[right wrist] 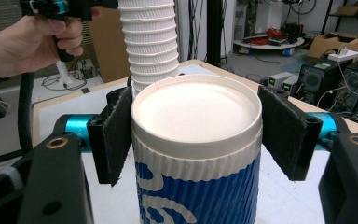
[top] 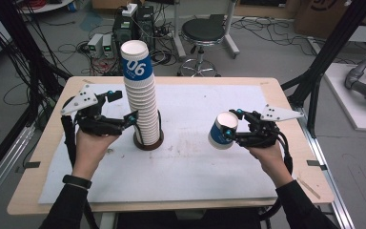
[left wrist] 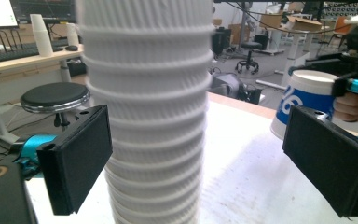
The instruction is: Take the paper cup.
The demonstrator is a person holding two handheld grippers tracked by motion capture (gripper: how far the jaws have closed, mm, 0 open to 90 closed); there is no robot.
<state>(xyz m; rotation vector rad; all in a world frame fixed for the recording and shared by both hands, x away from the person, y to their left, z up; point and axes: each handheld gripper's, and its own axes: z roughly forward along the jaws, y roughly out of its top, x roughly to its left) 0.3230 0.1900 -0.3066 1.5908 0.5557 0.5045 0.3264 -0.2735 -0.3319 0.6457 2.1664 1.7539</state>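
White ribbed paper cups form the tall stack (top: 143, 100), which stands upright near the middle of the bench (top: 248, 191) on a dark round base (top: 148, 142), its long axis vertical and leaning slightly toward 11 o'clock at the top. The left claw (top: 132, 118) sits at about 9 o'clock from the stack's lower part and is the nearer of the two. In the left gripper view its pads stand wide apart, one just beside the stack (left wrist: 149, 112) and the other well clear, so it is open and grips nothing yet. At about 3 o'clock, well apart from the stack, the right claw (top: 228, 134) is clamped on a single blue-and-white cup (top: 223, 130), mouth turned toward the stack; its pads (right wrist: 116, 135) press both sides below the rim.
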